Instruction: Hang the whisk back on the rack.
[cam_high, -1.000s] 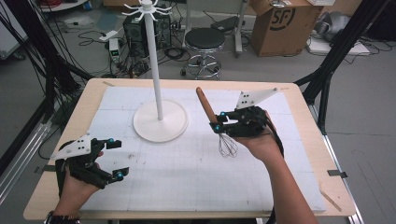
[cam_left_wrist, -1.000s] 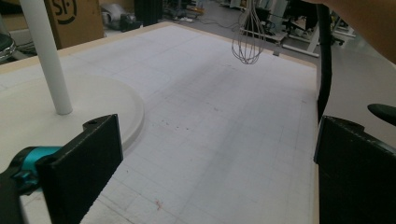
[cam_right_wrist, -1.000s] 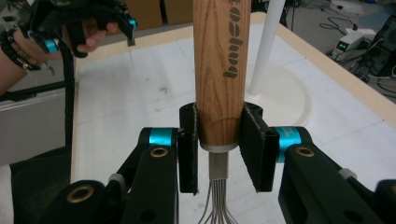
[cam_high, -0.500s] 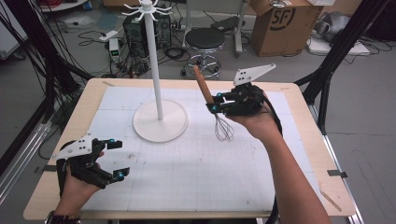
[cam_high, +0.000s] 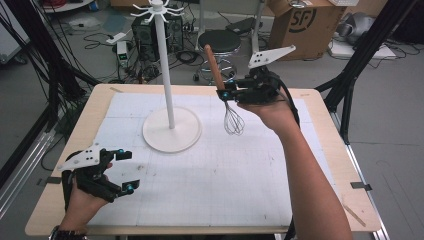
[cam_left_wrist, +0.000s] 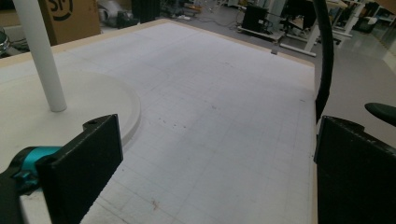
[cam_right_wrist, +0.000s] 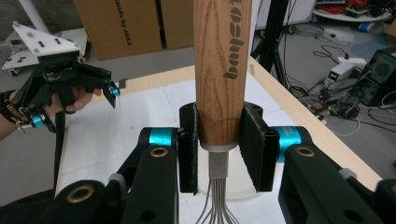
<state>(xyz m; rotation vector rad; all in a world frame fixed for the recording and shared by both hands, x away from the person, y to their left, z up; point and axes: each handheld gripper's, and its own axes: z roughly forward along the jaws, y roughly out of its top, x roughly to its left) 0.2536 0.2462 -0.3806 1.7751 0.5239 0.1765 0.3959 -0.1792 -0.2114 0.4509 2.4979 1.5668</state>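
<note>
A whisk with a brown wooden handle and a wire head hangs in the air over the far right of the mat, handle up and tilted left. My right gripper is shut on the handle's lower end, just above the wires; in the right gripper view its pads press both sides of the wood. A white hook stand rises from a round base left of the whisk. My left gripper rests open near the table's front left corner, nothing between its fingers.
A white gridded mat covers most of the wooden table. Behind the table stand a black stool, a cardboard box and cables on the floor. Black frame legs flank the table's sides.
My right gripper has lifted the whisk off the mat and carried it up and toward the far edge; the handle now tilts more upright. The left gripper has stayed put.
</note>
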